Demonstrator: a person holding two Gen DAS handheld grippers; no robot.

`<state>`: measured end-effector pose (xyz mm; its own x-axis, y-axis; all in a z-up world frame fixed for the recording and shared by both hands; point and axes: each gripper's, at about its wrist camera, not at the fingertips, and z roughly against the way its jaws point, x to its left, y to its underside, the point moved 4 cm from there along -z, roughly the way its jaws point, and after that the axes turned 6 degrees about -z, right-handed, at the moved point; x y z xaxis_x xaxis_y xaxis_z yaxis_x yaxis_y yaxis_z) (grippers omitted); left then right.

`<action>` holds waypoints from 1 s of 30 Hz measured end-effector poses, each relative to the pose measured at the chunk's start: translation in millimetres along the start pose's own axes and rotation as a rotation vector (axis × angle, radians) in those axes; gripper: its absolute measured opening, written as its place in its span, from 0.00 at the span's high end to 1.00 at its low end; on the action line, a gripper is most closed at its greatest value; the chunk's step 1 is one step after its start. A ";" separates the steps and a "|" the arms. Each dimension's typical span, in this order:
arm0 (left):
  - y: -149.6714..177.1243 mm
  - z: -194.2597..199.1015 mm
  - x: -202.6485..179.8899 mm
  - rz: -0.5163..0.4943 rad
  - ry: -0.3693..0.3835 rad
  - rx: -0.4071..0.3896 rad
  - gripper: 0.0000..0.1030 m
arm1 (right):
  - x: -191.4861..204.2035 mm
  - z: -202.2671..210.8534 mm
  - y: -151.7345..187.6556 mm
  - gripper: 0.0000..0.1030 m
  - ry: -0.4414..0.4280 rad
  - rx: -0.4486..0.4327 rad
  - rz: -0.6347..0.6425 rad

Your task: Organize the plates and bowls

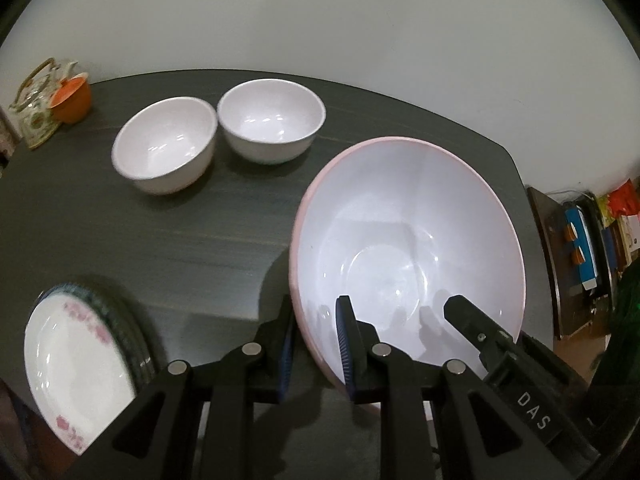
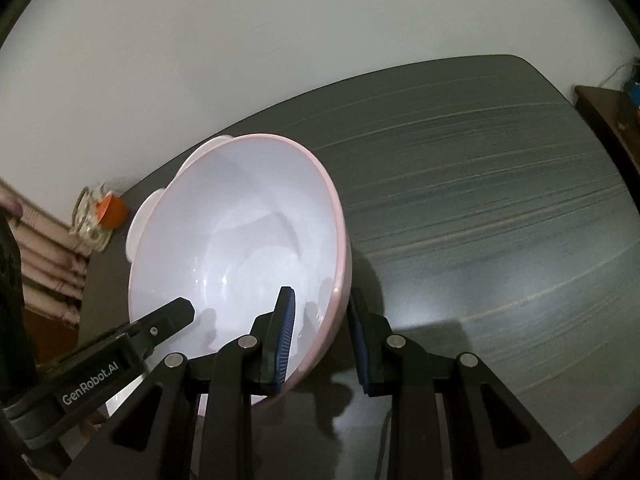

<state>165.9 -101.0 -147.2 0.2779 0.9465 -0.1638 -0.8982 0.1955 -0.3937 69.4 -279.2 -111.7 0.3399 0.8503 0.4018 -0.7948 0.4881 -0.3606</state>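
gripping the big pink bowl (image 1: 408,248) by its rim from two sides: left gripper (image 1: 316,344) pinched narrow over the near-left wall, one pad inside and one outside; right gripper (image 2: 320,336) the same on the opposite wall, with each tool's finger showing in the other's view. carried tilted over the dark table (image 1: 180,232), seemingly lifted clear, though the underside is hidden. two small white bowls (image 1: 216,140) sitting side by side, just about touching, farther back on the table; a stack of plates (image 1: 84,364) near the front-left edge, flowered plate on top; a teapot (image 1: 36,108) and an orange cup (image 1: 74,98) at the far-left corner, well apart from everything else. probably mid-carry toward a resting spot. best done by keeping both pinches level with each other so the rim doesn't twist between the pads, moving both hands together at one pace, and holding the bowl's tilt steady. worth steering wide of the small bowls and the plate stack, since a glazed wall held only at its edge could slip on a bump. lowering flat onto bare table before loosening either side, never one side first
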 end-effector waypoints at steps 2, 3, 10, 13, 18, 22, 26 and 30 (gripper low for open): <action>12.6 7.5 7.1 0.004 -0.008 0.004 0.81 | 9.0 5.7 10.9 0.75 -0.004 -0.001 0.016; 19.2 11.1 10.7 0.007 -0.011 0.006 0.81 | 11.7 8.4 17.2 0.75 -0.006 0.000 0.023; 57.3 17.7 22.6 0.017 -0.034 0.029 0.81 | 19.5 20.2 57.2 0.75 -0.013 0.027 0.054; 71.5 19.3 27.7 0.021 -0.035 0.037 0.81 | 18.9 20.2 70.0 0.75 -0.012 0.042 0.063; 91.3 17.1 34.5 0.020 -0.033 0.052 0.81 | 20.2 19.5 92.7 0.75 -0.004 0.065 0.075; 100.5 14.9 36.8 0.018 -0.037 0.063 0.81 | 23.1 15.1 103.1 0.75 0.001 0.080 0.080; 107.7 16.8 38.6 0.020 -0.039 0.066 0.81 | 22.6 13.7 112.3 0.75 0.009 0.089 0.085; 110.3 12.0 40.4 0.024 -0.044 0.073 0.81 | 21.0 12.3 120.1 0.74 0.011 0.098 0.085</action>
<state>74.0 -38.1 -186.5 0.2425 0.9611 -0.1321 -0.9272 0.1895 -0.3232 -25.1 -205.1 -136.3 0.2741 0.8901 0.3641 -0.8660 0.3931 -0.3092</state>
